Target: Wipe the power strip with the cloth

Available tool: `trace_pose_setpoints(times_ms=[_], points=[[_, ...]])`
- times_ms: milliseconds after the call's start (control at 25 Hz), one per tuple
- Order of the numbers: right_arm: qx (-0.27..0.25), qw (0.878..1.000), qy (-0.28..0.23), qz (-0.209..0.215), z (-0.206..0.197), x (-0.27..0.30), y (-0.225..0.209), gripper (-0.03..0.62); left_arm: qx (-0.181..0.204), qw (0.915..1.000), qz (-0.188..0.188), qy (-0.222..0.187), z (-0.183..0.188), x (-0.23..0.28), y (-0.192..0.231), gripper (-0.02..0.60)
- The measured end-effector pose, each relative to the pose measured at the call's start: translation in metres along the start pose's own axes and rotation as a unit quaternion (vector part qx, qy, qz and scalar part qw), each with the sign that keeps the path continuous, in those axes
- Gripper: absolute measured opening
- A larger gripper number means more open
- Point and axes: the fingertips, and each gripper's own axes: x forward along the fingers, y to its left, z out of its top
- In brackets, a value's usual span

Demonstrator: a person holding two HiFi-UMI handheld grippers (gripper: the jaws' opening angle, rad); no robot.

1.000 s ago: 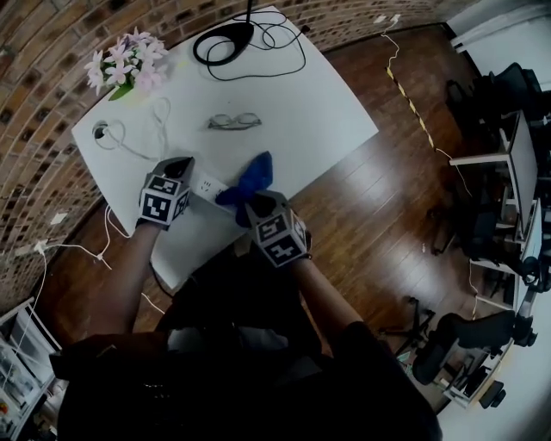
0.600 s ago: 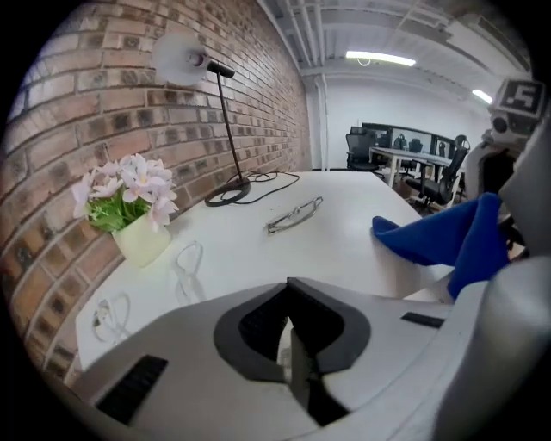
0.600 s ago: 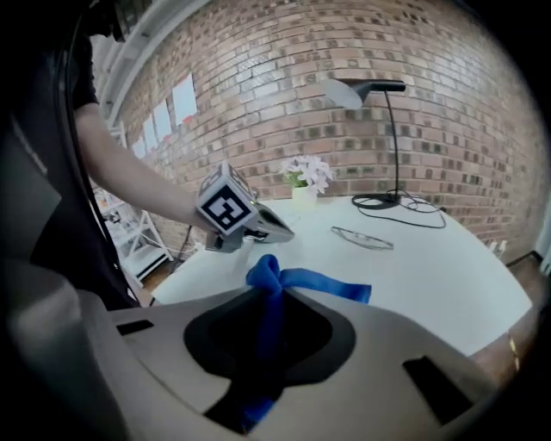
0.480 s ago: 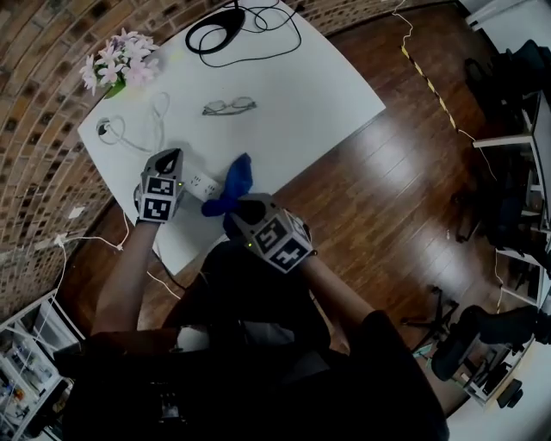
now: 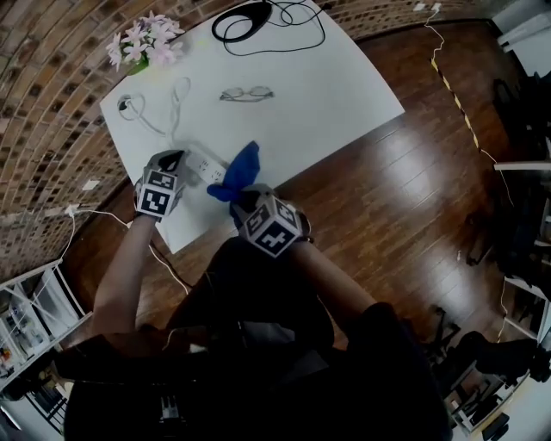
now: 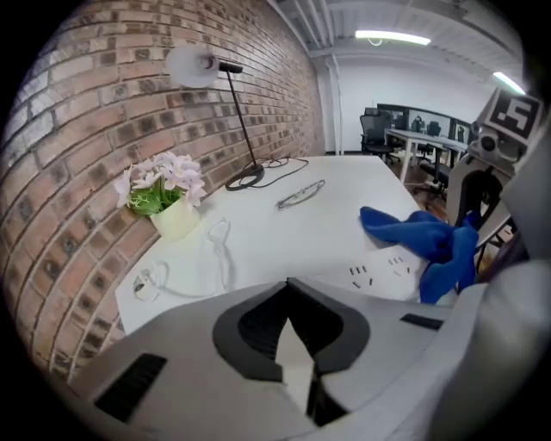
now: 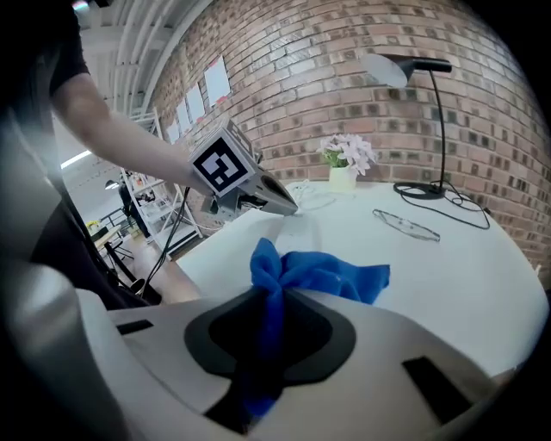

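The white power strip lies near the front left edge of the white table. My left gripper is shut, its tips down at the strip's left end. A blue cloth is bunched over the strip's right end, and my right gripper is shut on its near corner. In the left gripper view the strip's sockets show just beyond the closed left gripper, with the cloth to the right. The right gripper view shows the cloth pinched in the right gripper and the left gripper beyond it.
A pot of pink flowers and a looped white cable sit at the table's back left. Glasses lie mid-table. A lamp base with black cord is at the far edge. Brick wall on the left, wood floor on the right.
The head view has swung, so the table sits higher in the picture. Both hands shifted a little along the strip. The right gripper still holds the cloth and the left stays shut.
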Motion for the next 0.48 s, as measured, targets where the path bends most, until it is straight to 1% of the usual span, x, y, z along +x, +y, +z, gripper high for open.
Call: trace_pose_setpoints(times_ms=[120,240,360,480], points=[[0.012,1.0,0.001,0.001,-0.011,0.003,0.003,0.057,0.034,0.9993,0.002,0.018,-0.006,0.001,-0.005,0.008],[0.054,0.999,-0.003,-0.003,-0.021,0.002,-0.002,0.055,0.063,0.9975,0.005,0.032,-0.007,0.003,-0.006,0.008],[0.085,0.996,0.005,-0.031,-0.036,0.002,-0.012,0.055,0.103,0.9934,0.003,0.051,-0.012,0.003,-0.007,0.008],[0.122,0.991,-0.02,-0.055,-0.032,-0.001,-0.018,0.055,0.123,0.9908,-0.008,0.054,-0.014,0.003,-0.008,0.008]])
